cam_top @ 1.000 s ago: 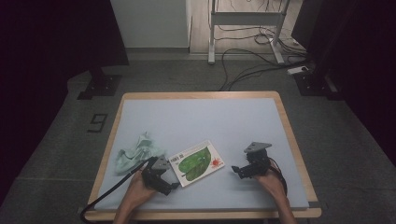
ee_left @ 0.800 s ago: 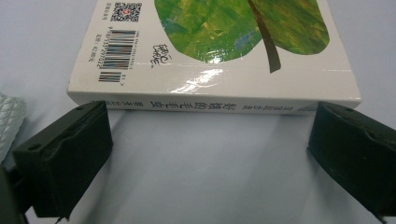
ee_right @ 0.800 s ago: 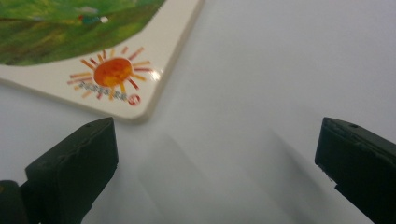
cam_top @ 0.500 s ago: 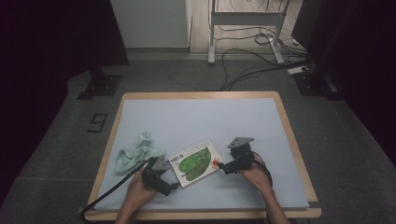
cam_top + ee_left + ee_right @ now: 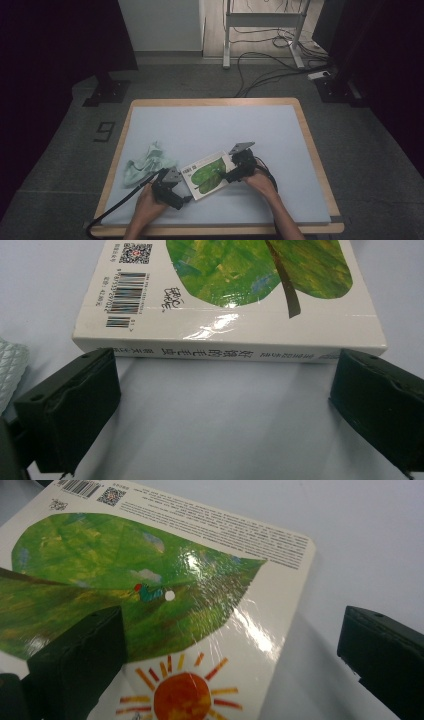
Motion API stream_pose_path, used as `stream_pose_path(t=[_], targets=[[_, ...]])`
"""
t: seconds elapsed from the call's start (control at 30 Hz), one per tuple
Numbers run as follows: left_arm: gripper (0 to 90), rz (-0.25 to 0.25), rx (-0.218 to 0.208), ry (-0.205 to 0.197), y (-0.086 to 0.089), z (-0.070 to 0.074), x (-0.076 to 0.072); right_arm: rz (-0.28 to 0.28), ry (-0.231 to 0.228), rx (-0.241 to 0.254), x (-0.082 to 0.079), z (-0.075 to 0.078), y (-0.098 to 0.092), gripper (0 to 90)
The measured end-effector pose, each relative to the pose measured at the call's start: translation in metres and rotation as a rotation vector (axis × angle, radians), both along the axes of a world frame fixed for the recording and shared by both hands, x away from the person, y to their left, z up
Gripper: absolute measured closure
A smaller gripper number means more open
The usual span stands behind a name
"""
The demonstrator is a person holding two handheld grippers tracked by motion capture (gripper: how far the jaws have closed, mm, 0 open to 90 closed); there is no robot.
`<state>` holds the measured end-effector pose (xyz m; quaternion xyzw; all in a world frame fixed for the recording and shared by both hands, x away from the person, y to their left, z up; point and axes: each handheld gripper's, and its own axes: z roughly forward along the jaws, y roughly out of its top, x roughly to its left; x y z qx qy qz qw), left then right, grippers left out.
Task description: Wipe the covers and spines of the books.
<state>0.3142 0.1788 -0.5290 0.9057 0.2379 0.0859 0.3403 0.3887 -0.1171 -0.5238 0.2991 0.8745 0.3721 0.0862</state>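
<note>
Fingers wide on both; your right gripper (image 5: 231, 176) has moved left onto the book (image 5: 207, 174) — its cover edge is now within reach.

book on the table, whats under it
The book lies flat, back cover up, on the pale blue table mat. Along its spine, mat shows right up to its lower edge. Whatever lies beneath the middle is covered.
</note>
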Motion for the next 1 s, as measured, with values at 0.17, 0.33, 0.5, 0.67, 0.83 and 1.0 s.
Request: stream_pose_path(t=[0.17,0.33,0.5,0.67,0.83,1.0], targets=[[0.0,0.0,0.0,0.0,0.0,0.0,0.0,0.006,0.02,0.02,0.006,-0.002,0.007,0.0],[0.0,0.0,-0.002,0.0,0.0,0.0,0.0,0.021,0.049,0.038,0.008,-0.004,0.016,0.0],[0.0,0.001,-0.002,0.001,0.0,0.0,0.0,0.0,0.057,0.045,0.008,-0.003,0.017,0.0],[0.0,0.001,-0.003,0.001,0.0,0.0,0.0,-0.007,0.075,0.061,0.008,0.003,0.018,0.0],[0.0,0.002,-0.003,0.002,0.0,0.0,0.0,-0.012,0.081,0.081,0.008,0.009,0.017,0.0],[0.0,0.002,-0.004,0.002,0.0,0.0,0.0,-0.021,0.092,0.107,0.007,0.013,0.015,0.0]])
